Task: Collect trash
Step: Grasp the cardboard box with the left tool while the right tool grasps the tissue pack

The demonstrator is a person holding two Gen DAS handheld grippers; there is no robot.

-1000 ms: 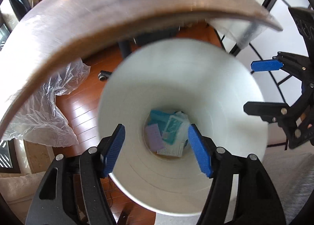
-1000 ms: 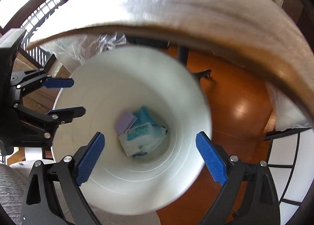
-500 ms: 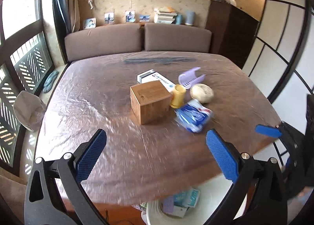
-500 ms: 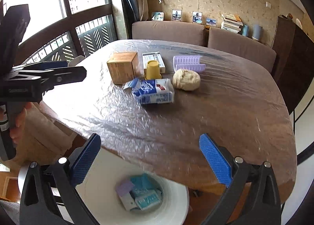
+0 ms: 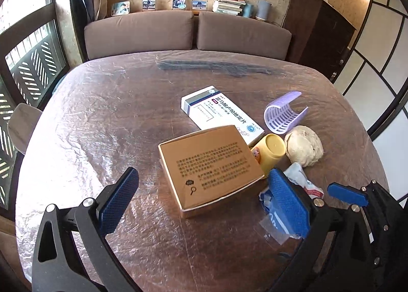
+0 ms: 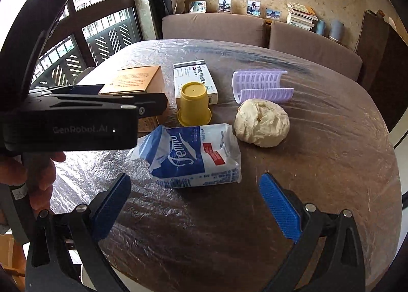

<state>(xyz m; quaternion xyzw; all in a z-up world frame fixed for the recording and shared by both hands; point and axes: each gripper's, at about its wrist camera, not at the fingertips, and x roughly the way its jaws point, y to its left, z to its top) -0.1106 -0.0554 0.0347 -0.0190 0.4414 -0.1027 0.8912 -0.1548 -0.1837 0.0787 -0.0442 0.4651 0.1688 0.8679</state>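
Trash lies clustered on the film-covered table (image 5: 102,118). My left gripper (image 5: 202,185) hovers open over a brown cardboard box (image 5: 211,167), touching nothing. Beyond the box are a white medicine box (image 5: 219,113), an upturned yellow cup (image 5: 272,150), a purple plastic rack (image 5: 283,113) and a crumpled cream paper ball (image 5: 303,149). In the right wrist view my right gripper (image 6: 195,179) stands open just short of a blue and white package (image 6: 193,156). The cup (image 6: 193,107) and paper ball (image 6: 262,122) lie behind it. The left gripper's black body (image 6: 76,113) fills the left side.
A brown sofa (image 5: 178,32) runs along the table's far edge, under a ledge with photos and books. Barred windows (image 6: 107,34) are on the left and a dark cabinet (image 5: 321,37) on the right. A hand (image 6: 33,177) holds the left gripper's handle.
Both grippers rose from over the white bin, which held several packets, to above the table and closed in on the items. The left jaws widened. The bin has left both views.
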